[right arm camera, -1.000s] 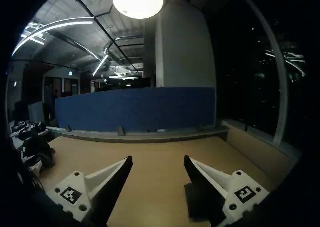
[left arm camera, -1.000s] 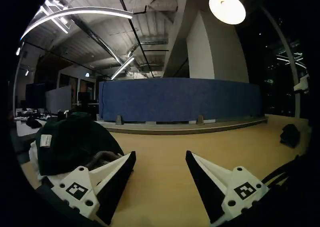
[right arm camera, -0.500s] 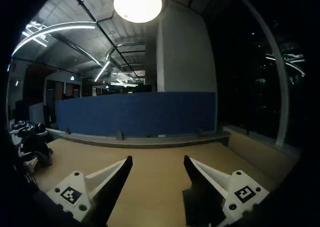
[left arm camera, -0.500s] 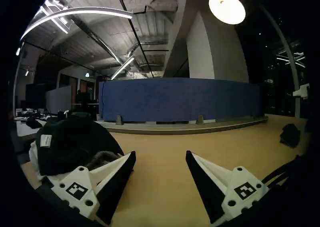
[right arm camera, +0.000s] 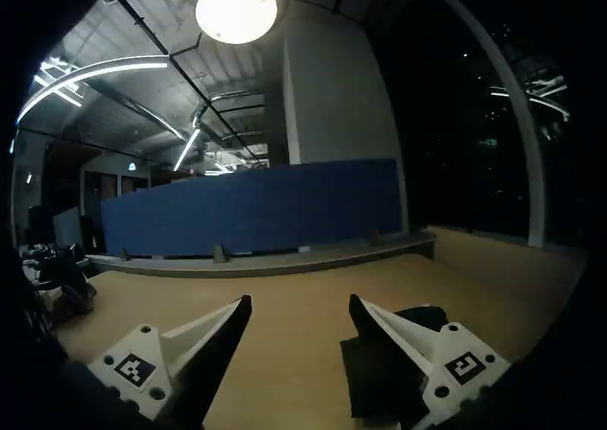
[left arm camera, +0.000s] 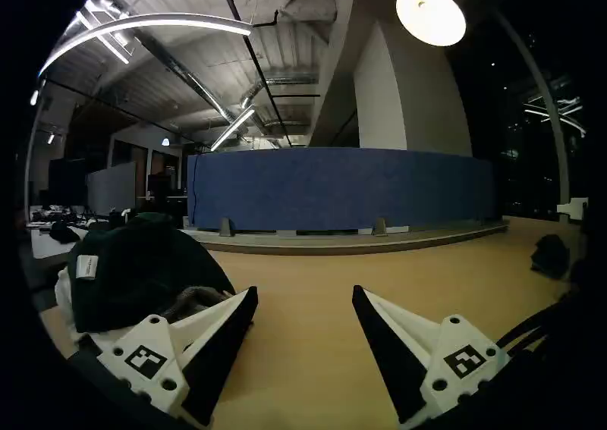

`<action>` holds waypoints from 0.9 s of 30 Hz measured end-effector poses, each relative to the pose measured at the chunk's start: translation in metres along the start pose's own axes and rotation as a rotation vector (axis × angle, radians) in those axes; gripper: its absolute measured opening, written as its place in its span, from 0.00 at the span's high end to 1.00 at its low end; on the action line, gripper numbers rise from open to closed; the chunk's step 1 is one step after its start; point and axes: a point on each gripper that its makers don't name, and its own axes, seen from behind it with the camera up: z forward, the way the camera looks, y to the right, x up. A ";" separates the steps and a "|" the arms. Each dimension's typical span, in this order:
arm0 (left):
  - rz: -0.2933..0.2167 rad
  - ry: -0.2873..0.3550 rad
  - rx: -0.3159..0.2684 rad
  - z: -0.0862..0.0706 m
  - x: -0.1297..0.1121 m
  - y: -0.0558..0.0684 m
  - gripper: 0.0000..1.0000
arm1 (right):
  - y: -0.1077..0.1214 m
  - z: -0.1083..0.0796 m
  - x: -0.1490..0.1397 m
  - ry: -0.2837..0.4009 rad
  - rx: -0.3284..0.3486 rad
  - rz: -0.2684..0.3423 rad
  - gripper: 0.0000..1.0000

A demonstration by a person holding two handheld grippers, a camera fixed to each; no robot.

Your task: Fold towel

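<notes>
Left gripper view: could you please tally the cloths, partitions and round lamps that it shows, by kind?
Dark cloths: 2, a big heap and a small bundle, both on the table.
Partitions: 1, the blue partition.
Lamps: 1, the round lamp.
Total: 4.
</notes>
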 end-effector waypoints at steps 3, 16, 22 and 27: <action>0.000 0.000 0.000 0.000 0.000 0.000 0.08 | 0.002 0.002 -0.010 0.001 -0.006 0.000 0.00; 0.000 0.000 0.000 0.001 0.000 0.000 0.08 | -0.012 0.008 -0.032 0.005 0.017 -0.020 0.00; 0.000 0.000 0.000 0.001 0.000 0.000 0.08 | -0.016 0.007 -0.040 0.009 0.016 -0.048 0.00; 0.000 0.000 0.000 0.001 0.000 0.000 0.08 | -0.018 0.005 -0.039 0.019 0.018 -0.071 0.00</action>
